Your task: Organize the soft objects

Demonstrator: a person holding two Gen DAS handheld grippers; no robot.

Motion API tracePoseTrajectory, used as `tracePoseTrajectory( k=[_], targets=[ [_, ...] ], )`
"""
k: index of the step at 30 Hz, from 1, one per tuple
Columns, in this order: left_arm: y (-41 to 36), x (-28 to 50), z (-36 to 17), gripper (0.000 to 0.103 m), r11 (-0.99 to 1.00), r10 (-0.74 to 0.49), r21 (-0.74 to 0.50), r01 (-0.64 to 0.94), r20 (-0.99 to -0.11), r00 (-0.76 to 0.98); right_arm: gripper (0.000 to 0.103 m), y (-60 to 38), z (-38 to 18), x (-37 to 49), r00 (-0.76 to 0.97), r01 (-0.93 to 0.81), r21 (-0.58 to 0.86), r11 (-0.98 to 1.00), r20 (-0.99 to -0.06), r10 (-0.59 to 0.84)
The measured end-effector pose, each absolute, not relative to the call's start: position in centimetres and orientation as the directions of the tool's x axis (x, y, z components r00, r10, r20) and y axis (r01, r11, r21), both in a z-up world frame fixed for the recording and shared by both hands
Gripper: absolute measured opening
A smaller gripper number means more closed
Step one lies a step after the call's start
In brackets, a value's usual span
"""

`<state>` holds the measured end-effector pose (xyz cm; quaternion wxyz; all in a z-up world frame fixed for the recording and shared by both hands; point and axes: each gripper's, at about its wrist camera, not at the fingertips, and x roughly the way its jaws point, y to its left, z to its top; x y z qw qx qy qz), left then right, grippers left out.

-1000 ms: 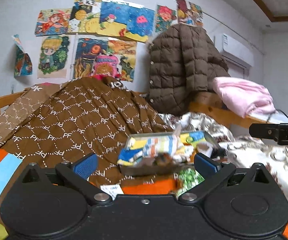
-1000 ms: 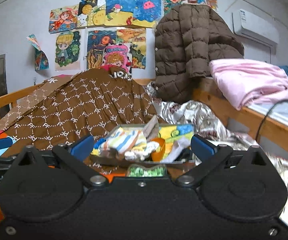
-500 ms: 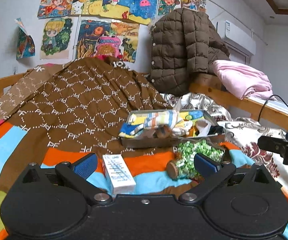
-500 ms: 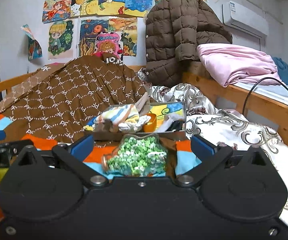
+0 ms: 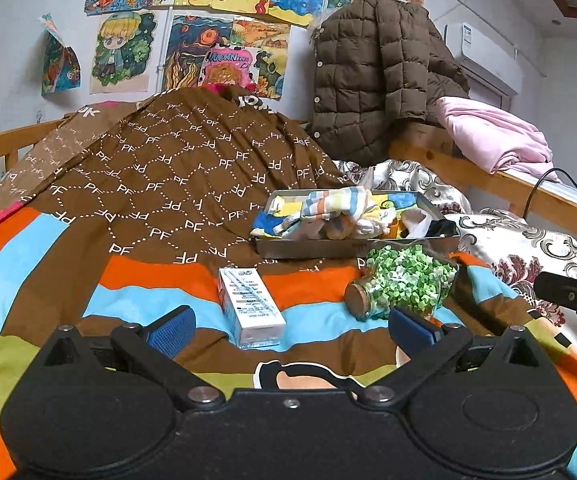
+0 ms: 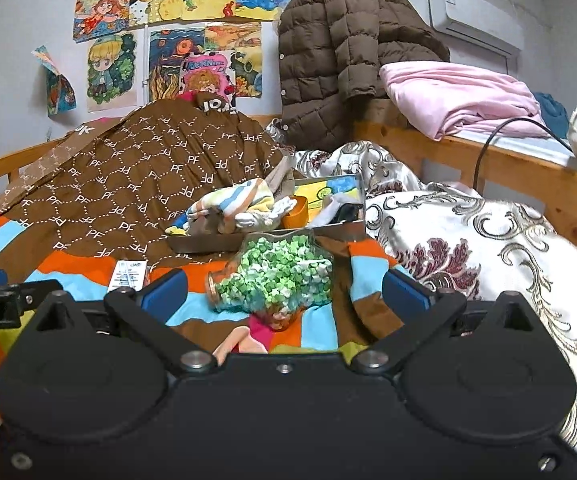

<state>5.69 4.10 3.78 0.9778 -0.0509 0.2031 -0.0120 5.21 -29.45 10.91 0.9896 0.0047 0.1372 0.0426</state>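
Both grippers hang back over the striped bedspread, and both are spread wide with nothing between the pads: the left gripper frames a white carton lying flat, the right gripper frames a glass jar of green paper stars tipped on its side. The soft things sit further up the bed, heaped in a shallow metal tray: a striped cloth bundle on top, with other small fabric pieces around it and spilling over the near rim. That bundle looks light and limp, so it should sag and trail wherever it's lifted; my call is to pinch the highest fold at its middle, where the layers bunch thick enough for the pads to bite. Snagging a neighbouring piece and dragging it along is the risk. The jar is another matter, hard, smooth and breakable, and it lies just in front of the tray, so a reach to the cloth wants to go over it, not through it
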Motion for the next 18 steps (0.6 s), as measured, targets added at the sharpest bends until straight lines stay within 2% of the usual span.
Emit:
tracePoseTrajectory(
  k=[18],
  targets=[
    [3.9,4.8,3.5,0.102,0.995,-0.054,-0.099,0.014,-0.410,0.910,0.103,-28.7,10.2,3.2,0.949,-0.119,0.019,0.993,-0.292,0.119]
  ],
)
